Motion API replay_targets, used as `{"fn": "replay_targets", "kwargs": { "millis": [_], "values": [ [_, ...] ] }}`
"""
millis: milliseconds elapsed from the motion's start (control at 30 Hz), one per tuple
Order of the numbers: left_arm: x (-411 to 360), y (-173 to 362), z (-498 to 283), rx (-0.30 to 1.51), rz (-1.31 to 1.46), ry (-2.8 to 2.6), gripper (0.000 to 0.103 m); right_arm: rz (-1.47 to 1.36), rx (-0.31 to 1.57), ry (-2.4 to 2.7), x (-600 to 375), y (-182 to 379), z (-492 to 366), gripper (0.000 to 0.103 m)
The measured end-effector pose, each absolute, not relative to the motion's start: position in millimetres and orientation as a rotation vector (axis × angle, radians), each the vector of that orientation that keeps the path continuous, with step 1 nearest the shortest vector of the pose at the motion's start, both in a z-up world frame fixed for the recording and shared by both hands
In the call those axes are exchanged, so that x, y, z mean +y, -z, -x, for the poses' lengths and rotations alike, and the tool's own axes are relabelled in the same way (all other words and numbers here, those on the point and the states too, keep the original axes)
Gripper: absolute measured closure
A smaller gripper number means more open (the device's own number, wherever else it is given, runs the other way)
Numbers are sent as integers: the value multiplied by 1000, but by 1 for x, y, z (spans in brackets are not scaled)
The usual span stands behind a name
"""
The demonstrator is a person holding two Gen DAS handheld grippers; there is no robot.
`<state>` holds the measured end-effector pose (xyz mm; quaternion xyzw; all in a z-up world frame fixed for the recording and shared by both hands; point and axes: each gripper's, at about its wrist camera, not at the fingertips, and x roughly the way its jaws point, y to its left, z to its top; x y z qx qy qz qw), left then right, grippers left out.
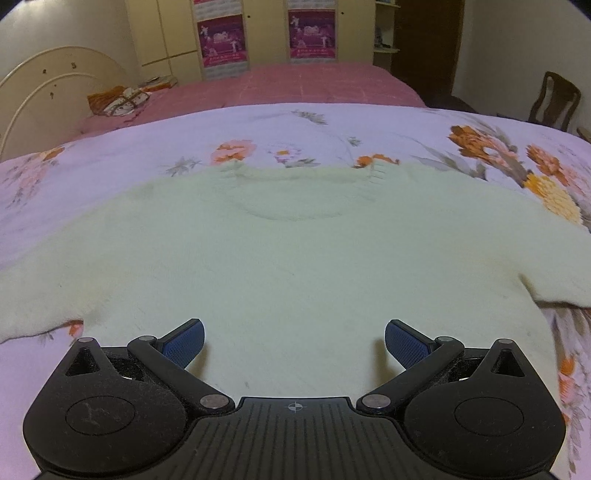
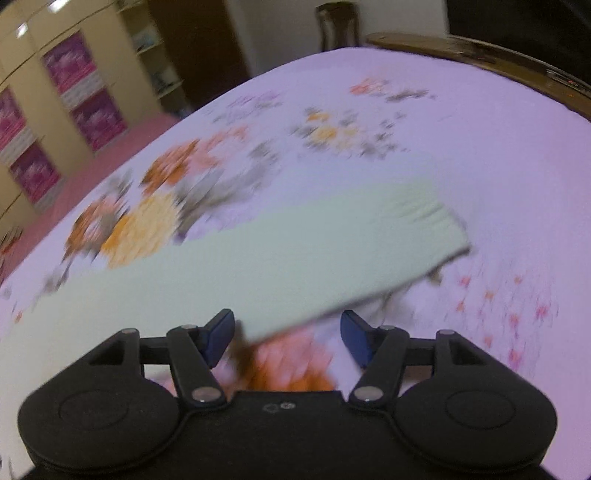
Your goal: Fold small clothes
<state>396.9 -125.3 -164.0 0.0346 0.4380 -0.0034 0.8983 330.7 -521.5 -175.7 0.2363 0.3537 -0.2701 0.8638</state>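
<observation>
Sweater [image 1: 295,258], pale green and knitted, lies spread flat on a floral bedspread [image 1: 110,162], and the left wrist view looks along its body from the hem end. Nearest the lens, the left gripper [image 1: 294,341] hangs just above the fabric with its jaws wide apart and nothing between the blue pads [image 1: 184,341]; whether the pads touch the knit cannot be told. Past them the body widens into both sleeves, which run out to either side, and beyond that sits the ribbed neckline [image 1: 295,177] against the printed orange and pink flowers. In the right wrist view, which is blurred, the right gripper [image 2: 287,338] stands over the lower edge of one sleeve [image 2: 258,266]; its jaws are partly apart, with the sleeve edge and the bedspread showing in the gap, and neither pad presses on the cloth. That sleeve stretches away to a ribbed cuff [image 2: 424,214] lying flat on the bedspread. Farther off, a second bed with a pink cover [image 1: 295,85] stands behind the first, then a cream curved headboard [image 1: 48,85], a wooden chair [image 1: 554,99], and a wardrobe [image 1: 166,33] with magenta posters [image 1: 221,40].
</observation>
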Motion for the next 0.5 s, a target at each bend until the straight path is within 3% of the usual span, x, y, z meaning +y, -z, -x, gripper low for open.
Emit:
{"fn": "replay_targets", "kwargs": {
  "millis": [100, 167, 200, 267, 500],
  "values": [
    [-119, 167, -403, 901, -60, -4, 0, -468, 703, 612, -533, 177, -338, 62],
    [-116, 168, -405, 897, -48, -2, 0, -455, 681, 636, -539, 178, -340, 88],
    [-115, 168, -406, 895, -46, -3, 0, -458, 673, 632, -542, 177, -339, 94],
    [-112, 169, -407, 891, -42, -2, 0, -476, 647, 607, -543, 174, -337, 98],
    [-90, 160, -410, 886, 24, -5, 0, -349, 567, 391, -486, 134, -351, 99]
  ]
}}
